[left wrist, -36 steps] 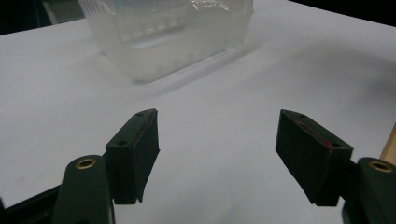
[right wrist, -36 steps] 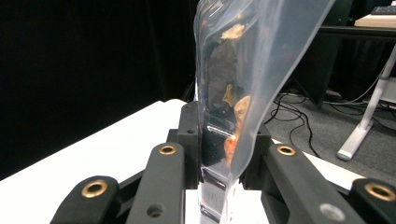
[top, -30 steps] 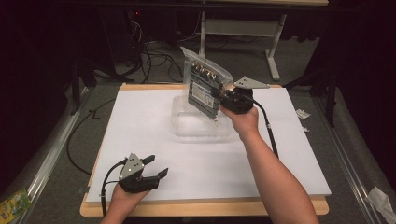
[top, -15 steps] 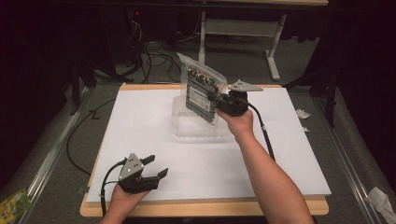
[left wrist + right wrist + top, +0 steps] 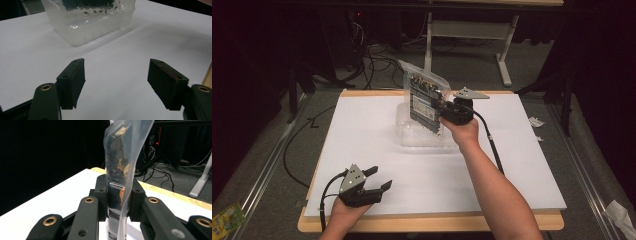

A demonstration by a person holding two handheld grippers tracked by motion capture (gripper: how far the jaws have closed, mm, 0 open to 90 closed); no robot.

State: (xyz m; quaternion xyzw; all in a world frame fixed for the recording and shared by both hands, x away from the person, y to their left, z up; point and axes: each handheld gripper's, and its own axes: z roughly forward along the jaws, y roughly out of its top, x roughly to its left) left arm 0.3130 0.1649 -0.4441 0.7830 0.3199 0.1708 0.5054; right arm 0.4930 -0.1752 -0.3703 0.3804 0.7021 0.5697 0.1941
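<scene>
While the left gripper (image 5: 379, 180) rests wide open near the table's (image 5: 532, 160) front edge, the right gripper (image 5: 443, 109) clamps a clear bag (image 5: 424, 102) upright over a plastic container (image 5: 422, 135).

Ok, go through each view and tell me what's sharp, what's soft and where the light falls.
High view: bright white table top, room behind almost black, the bag a little soft. Left gripper view: open left gripper sharp, the clear tub glossy with a soft shadow on the sheet beside it. Right gripper view: right gripper crisp on the bag, pale glare streaks on its plastic, background dark and blurred.
</scene>
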